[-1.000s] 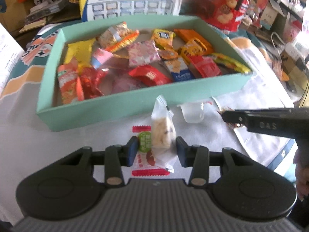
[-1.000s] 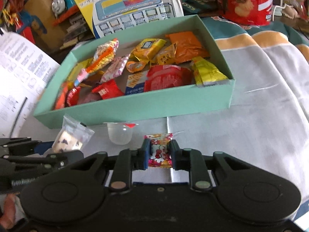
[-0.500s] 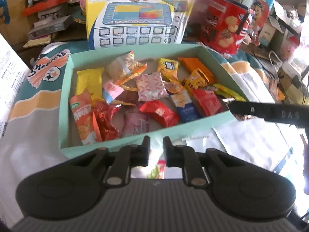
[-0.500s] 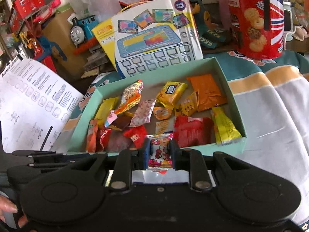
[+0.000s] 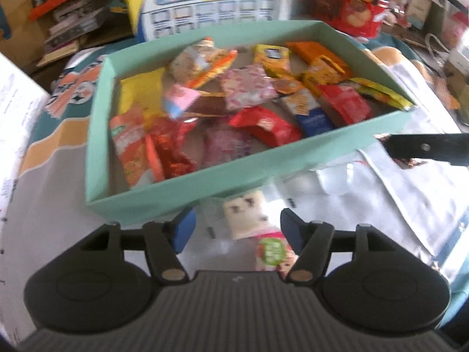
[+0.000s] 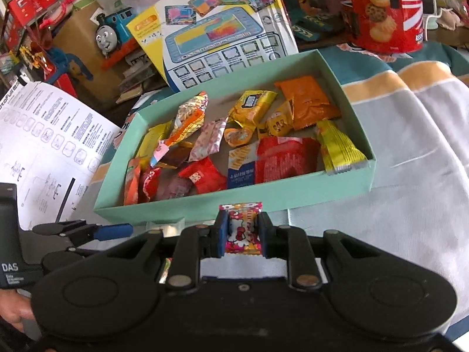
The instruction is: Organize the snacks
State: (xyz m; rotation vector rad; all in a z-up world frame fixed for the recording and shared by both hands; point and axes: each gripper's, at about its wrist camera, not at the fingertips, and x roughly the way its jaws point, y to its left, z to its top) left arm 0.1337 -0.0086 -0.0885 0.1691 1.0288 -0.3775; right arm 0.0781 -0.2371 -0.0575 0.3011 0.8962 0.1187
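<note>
A mint-green box (image 5: pixel 205 187) (image 6: pixel 307 193) holds several wrapped snacks. My left gripper (image 5: pixel 237 228) is just in front of its near wall, and its jaws are opening. Between them a clear packet with a white snack (image 5: pixel 244 215) lies on the cloth, free of both pads. A red packet with a green spot (image 5: pixel 271 252) lies just below it. My right gripper (image 6: pixel 241 234) is shut on a pink cartoon-cat candy (image 6: pixel 241 231) at the box's front wall. One black finger of the right gripper (image 5: pixel 425 149) enters from the right. A blue-tipped finger of the left gripper (image 6: pixel 111 230) shows at the lower left.
A clear jelly cup (image 5: pixel 337 179) sits on the white cloth right of the packet. Behind the box stand a toy tablet carton (image 6: pixel 222 35), a red cookie tin (image 6: pixel 381 8) and a toy train (image 6: pixel 108 35). A printed instruction sheet (image 6: pixel 44 146) lies left of the box.
The left jaws closed around the clear packet, stood shut half a second ago, and now stand apart with the packet lying loose between them. The right gripper keeps the pink candy and has tilted up toward the box.
</note>
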